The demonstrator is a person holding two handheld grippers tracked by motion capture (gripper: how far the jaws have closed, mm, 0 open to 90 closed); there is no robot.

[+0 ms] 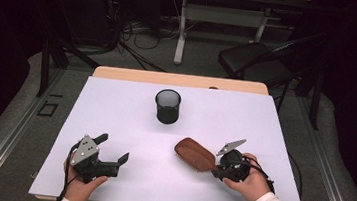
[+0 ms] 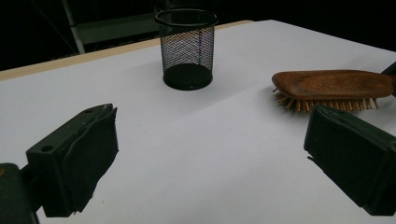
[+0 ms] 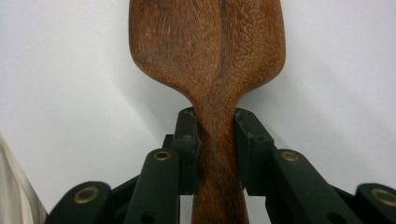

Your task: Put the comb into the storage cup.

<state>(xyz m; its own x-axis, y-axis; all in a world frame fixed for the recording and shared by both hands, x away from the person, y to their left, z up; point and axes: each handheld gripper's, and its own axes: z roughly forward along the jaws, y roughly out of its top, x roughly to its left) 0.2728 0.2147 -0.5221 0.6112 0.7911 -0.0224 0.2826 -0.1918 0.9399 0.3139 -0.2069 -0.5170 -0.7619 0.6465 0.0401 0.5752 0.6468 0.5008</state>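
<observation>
The wooden hairbrush [image 1: 195, 153] lies in the lower right of the high view, on the white table [image 1: 129, 115], its oval head pointing toward the upper left and its bristles facing down. Its handle runs into the right gripper [image 1: 217, 172], whose fingers [image 3: 187, 140] are clamped on the narrow neck of the handle, one on each side, as the right gripper view shows from just behind. The person's right hand [image 1: 251, 181] wraps that gripper near the lower right edge of the table.

Above and left of the brush, near the middle of the frame, a black mesh cup [image 1: 167, 106] stands upright and well apart from it.

At the lower left, the left gripper [image 1: 112, 148] sits low over the table in the person's left hand [image 1: 82, 183]. Its fingers [image 2: 79, 158] are spread wide with nothing between them; in the left gripper view the mesh cup [image 2: 187, 49] and the hairbrush [image 2: 334, 86] show beyond them.
</observation>
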